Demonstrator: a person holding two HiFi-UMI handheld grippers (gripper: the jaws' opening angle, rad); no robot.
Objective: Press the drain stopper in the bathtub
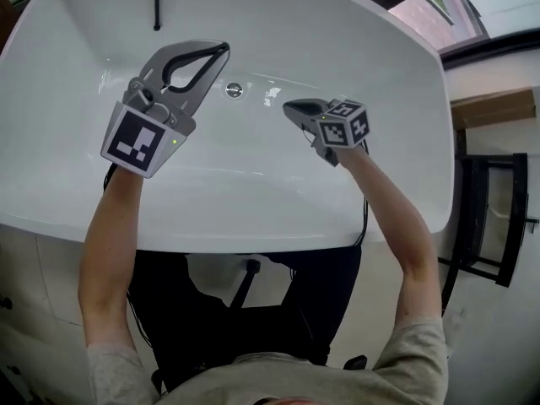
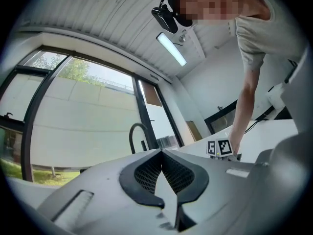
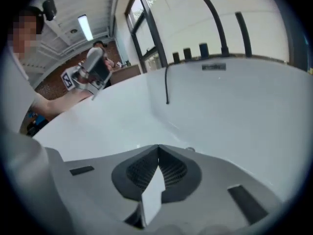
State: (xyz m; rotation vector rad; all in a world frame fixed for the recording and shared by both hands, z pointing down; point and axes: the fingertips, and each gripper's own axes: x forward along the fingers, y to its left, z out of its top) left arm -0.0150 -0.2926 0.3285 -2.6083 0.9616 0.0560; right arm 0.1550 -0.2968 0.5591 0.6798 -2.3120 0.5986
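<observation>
The round chrome drain stopper (image 1: 234, 90) sits in the floor of the white bathtub (image 1: 396, 83). My left gripper (image 1: 223, 50) is shut and empty, held above the tub, its tips just left of and beyond the stopper. My right gripper (image 1: 288, 106) is also shut and empty, with its tips a short way right of the stopper. In the right gripper view the shut tips (image 3: 158, 146) point into the tub, and the stopper (image 3: 190, 149) peeks out just past them. The left gripper view has its shut tips (image 2: 161, 151) aimed up at the window.
A black hose (image 1: 158, 2) hangs down the tub's far wall. A dark curved faucet (image 3: 208, 6) stands behind the far rim. A black metal rack (image 1: 494, 218) stands on the floor to the right. The tub's near rim (image 1: 253, 239) lies under both forearms.
</observation>
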